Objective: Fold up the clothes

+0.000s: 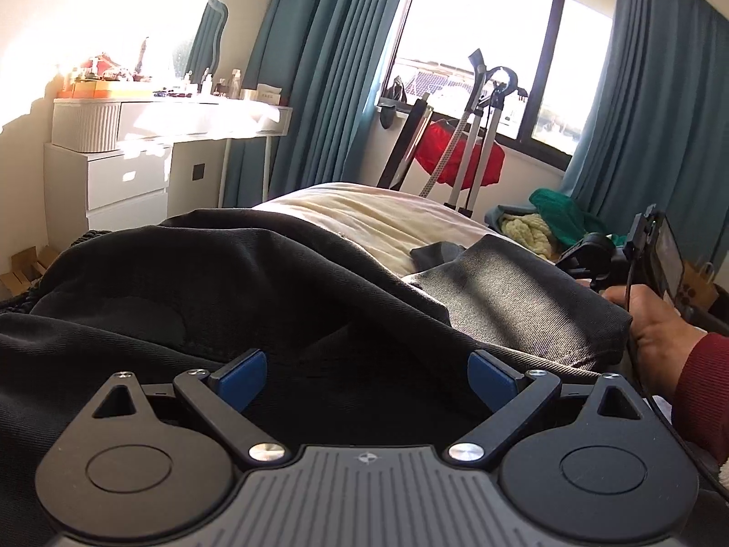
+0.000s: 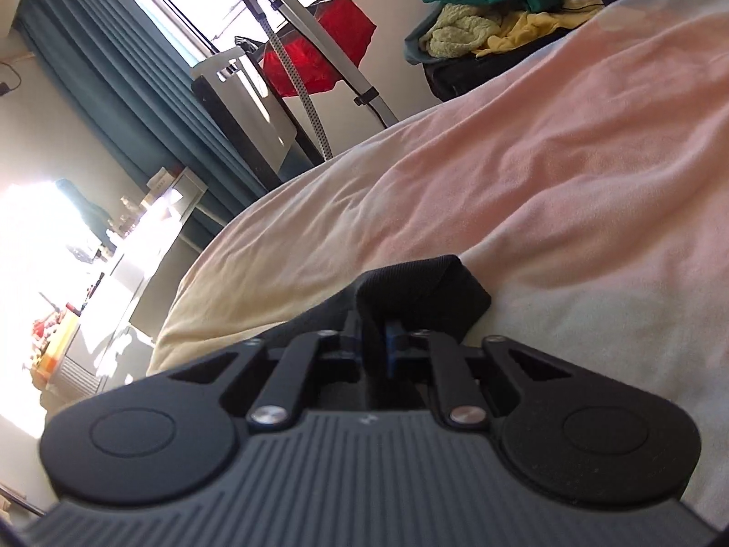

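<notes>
A black garment [image 1: 218, 282] lies rumpled across the bed and fills the lower half of the left wrist view. My left gripper [image 1: 367, 376] hovers just over it, open, its blue pads [image 1: 241, 376] wide apart with only cloth below them. At the right edge of that view a hand in a dark red sleeve [image 1: 656, 337] holds the other gripper by the garment's edge. In the right wrist view my right gripper [image 2: 374, 342] is shut on a ribbed black hem of the garment [image 2: 419, 287], which bunches up just past the fingertips.
The bed carries a cream-pink cover [image 2: 524, 173]. A pile of green and yellow clothes [image 2: 492, 4] lies at its far side. A garment steamer stand [image 1: 478, 127] with a red cloth stands by the window. A white dresser [image 1: 123, 168] stands at left beside teal curtains [image 1: 319, 68].
</notes>
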Motion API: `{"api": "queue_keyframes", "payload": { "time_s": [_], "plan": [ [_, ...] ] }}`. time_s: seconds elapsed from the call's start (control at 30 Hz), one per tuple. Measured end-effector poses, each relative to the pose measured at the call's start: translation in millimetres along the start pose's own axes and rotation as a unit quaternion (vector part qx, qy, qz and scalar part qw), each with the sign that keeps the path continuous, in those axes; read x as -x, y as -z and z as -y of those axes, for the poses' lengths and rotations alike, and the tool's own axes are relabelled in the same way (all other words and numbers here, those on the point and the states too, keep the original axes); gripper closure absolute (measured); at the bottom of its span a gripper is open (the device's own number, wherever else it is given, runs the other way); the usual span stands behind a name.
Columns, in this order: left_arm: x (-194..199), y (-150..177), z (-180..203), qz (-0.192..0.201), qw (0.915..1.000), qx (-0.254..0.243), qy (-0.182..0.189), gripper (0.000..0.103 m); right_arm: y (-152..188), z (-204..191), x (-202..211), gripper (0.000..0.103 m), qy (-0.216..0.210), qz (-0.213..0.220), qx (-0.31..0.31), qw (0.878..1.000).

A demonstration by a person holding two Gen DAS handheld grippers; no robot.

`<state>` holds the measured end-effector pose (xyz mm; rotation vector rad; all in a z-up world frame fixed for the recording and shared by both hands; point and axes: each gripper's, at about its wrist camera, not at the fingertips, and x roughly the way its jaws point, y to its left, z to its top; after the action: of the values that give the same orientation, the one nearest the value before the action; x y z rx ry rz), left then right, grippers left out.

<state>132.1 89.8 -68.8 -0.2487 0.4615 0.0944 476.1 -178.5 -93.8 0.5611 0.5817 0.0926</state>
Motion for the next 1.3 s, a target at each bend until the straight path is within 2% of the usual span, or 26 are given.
{"api": "queue_keyframes", "payload": {
  "time_s": [0.07,0.17,0.23,0.3,0.4,0.5,0.63,0.73,0.8,0.9,1.03,1.1,1.2,1.3],
  "plan": [
    [-1,2,0,-0.008,1.0000,0.003,0.004,0.006,-9,-12,6,0.098,0.018,0.022,0.042,0.999],
    [2,3,1,-0.011,0.9999,0.000,0.008,0.006,-49,-15,52,0.098,0.039,0.096,0.035,0.994],
    [8,1,1,-0.005,0.9999,-0.002,0.011,0.006,-85,-6,100,0.098,0.068,0.175,0.023,0.982],
    [15,0,2,0.003,0.9999,-0.005,0.012,0.006,-113,15,150,0.098,0.102,0.247,0.005,0.964],
    [21,1,8,0.014,0.9997,-0.017,0.012,0.006,-126,60,207,0.098,0.156,0.291,-0.003,0.944],
    [21,2,13,0.016,0.9994,-0.030,0.007,0.006,-115,109,236,0.098,0.204,0.262,-0.003,0.943],
    [16,6,17,-0.005,0.9994,-0.034,0.006,0.006,-73,164,249,0.098,0.218,0.218,-0.029,0.951],
    [18,9,18,-0.008,0.9992,-0.038,0.004,0.006,-44,191,248,0.098,0.224,0.194,-0.049,0.954],
    [21,10,20,-0.004,0.9990,-0.045,0.003,0.006,-29,198,249,0.098,0.218,0.196,-0.069,0.954],
    [23,10,19,0.001,0.9988,-0.050,0.000,0.006,-12,183,263,0.098,0.207,0.232,-0.063,0.948],
    [22,10,18,0.003,0.9988,-0.047,-0.009,0.006,-29,129,300,0.098,0.190,0.318,-0.005,0.929],
    [20,10,19,0.000,0.9987,-0.049,-0.017,0.006,-50,110,299,0.098,0.206,0.333,0.019,0.920],
    [16,7,21,0.003,0.9984,-0.051,-0.024,0.006,-85,117,261,0.098,0.259,0.305,-0.002,0.916],
    [11,7,26,0.017,0.9970,-0.072,-0.020,0.006,-102,156,197,0.098,0.302,0.251,-0.031,0.919]
  ]
}}
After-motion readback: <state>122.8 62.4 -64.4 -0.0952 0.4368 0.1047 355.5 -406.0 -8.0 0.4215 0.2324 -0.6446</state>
